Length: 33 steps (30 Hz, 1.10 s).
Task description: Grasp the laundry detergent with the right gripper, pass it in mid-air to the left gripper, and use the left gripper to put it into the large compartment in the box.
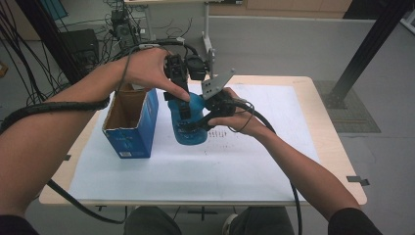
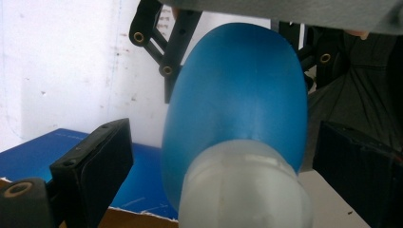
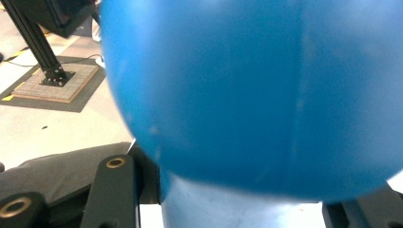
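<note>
High view, item one: blue bulb-shaped object [image 1: 192, 122] with a frosted translucent neck, standing on the white sheet [image 1: 254, 156] covering the bench [image 1: 337, 161], just beside an open blue carton [image 1: 131, 122].

Item two: right hand-held gripper [image 1: 195, 125], jaws closed down on the bulb's lower body from the side; the right gripper view has the blue surface hard against the lens.

Item three: left hand-held gripper [image 1: 182, 105], coming down from above. In the left gripper view its jaws stand apart on either side of the neck [image 2: 244, 185], pads not touching.

Handling note, our judgement: we would hold the right grip steady, centre the left jaws squarely over the neck, close on the stiffer frosted part rather than the soft blue wall, and keep the bulb upright clear of the carton's rim.
</note>
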Each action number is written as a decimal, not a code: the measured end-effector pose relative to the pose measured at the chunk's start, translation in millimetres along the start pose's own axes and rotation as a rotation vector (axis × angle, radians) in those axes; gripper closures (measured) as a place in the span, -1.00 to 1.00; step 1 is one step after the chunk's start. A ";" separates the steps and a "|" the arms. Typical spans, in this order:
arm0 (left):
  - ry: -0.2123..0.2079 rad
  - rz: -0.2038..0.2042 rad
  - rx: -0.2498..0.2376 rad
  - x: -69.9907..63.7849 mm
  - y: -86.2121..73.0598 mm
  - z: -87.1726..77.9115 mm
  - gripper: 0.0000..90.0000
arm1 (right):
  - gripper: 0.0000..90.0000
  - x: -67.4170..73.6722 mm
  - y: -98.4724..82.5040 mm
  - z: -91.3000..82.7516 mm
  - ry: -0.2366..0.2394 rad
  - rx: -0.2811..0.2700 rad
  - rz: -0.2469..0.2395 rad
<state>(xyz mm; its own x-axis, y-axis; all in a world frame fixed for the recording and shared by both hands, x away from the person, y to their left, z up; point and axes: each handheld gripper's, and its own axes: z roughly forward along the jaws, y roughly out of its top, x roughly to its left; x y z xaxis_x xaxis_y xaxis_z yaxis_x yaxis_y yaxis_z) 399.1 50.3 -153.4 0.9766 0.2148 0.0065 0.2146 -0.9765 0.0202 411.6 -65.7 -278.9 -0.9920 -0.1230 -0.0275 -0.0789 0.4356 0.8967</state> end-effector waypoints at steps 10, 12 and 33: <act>-0.009 0.008 -0.004 -1.4 2.2 3.1 -0.85 | -0.03 0.0 -0.5 -3.0 -0.005 0.001 0.005; -0.008 0.010 -0.002 -1.7 2.7 3.2 -0.85 | -0.03 -0.2 -0.4 -3.8 -0.006 -0.003 0.004; 0.005 0.014 -0.007 -1.6 3.3 -1.3 -0.85 | -0.03 -3.0 -2.3 -7.6 -0.027 -0.010 0.016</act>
<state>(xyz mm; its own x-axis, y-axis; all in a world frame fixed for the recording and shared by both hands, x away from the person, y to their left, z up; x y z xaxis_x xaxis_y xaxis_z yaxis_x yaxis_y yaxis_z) 398.2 46.8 -152.0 0.9795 0.2012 0.0114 0.2009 -0.9792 0.0272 415.5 -73.1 -277.5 -0.9955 -0.0917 -0.0248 -0.0619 0.4281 0.9016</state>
